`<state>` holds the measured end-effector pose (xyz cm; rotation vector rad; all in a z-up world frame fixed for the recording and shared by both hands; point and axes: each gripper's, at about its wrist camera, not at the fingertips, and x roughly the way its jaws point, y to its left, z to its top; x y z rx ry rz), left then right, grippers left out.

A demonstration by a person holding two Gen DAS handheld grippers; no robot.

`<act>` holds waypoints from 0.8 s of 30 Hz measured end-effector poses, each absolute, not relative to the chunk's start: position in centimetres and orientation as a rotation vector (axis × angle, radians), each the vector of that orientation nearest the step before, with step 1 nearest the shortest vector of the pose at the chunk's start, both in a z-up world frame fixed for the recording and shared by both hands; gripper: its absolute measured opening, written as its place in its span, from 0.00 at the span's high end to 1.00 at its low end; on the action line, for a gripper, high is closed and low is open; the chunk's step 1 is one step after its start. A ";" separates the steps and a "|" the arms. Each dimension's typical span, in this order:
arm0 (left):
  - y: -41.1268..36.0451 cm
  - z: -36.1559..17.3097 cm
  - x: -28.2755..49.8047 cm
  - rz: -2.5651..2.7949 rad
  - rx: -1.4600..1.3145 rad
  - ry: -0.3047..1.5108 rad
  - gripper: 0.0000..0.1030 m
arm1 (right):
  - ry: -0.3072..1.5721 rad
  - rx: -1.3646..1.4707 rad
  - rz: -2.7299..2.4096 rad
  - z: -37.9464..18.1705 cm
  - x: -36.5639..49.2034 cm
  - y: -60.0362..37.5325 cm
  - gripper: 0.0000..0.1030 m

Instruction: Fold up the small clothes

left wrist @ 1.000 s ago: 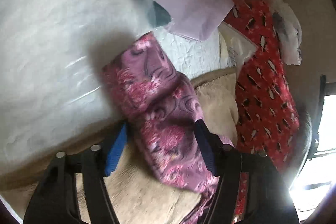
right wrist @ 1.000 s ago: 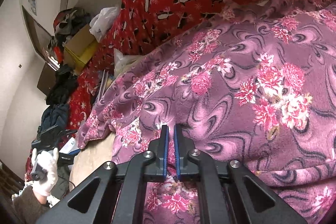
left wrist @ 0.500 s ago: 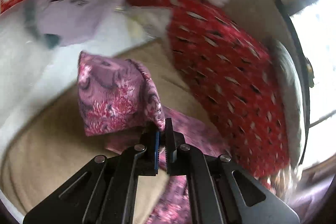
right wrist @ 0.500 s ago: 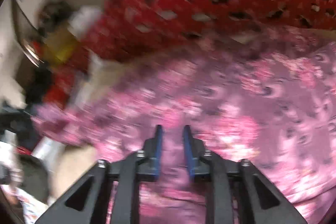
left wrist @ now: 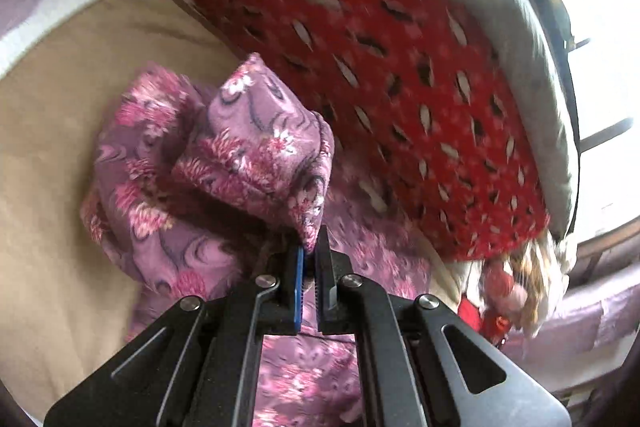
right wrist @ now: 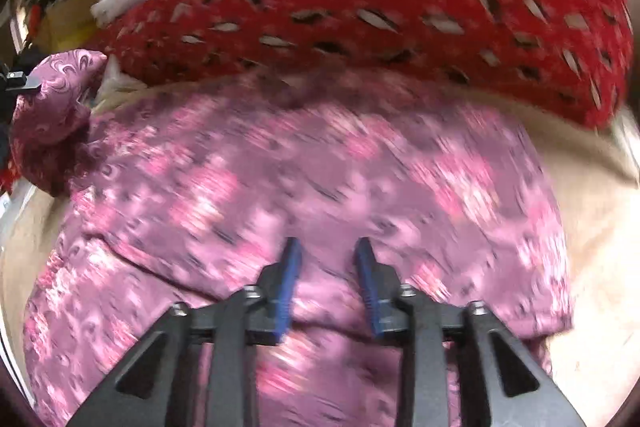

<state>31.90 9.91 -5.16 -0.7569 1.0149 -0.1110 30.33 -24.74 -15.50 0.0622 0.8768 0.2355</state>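
Mostly soft floral fabric (left wrist: 256,155), bunched, peaked.

My small garment (left wrist: 256,155) is purple fleece with pink flowers and dark swirls. Most of it lies spread and rumpled on the tan blanket (left wrist: 60,131); one corner is pinched up into a puffy, tilted peak above the rest.
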 end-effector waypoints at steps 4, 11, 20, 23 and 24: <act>4.8 -7.1 32.8 -0.135 -0.702 1.085 0.98 | 0.820 0.184 0.286 -16.5 29.8 -26.5 0.63; 0.4 -13.2 33.6 -0.104 -0.659 1.206 0.98 | 0.799 0.183 0.290 -17.3 30.2 -26.8 0.62; 2.6 -12.6 30.6 -0.220 -0.731 1.219 0.78 | 0.794 0.201 0.303 -16.7 29.2 -26.8 0.62; 6.2 -11.2 27.6 -0.207 -0.797 1.119 0.49 | 0.811 0.204 0.302 -16.5 29.4 -26.8 0.61; 8.0 -11.2 26.5 -0.171 -0.825 1.078 0.46 | 0.825 0.184 0.289 -16.1 29.5 -26.4 0.61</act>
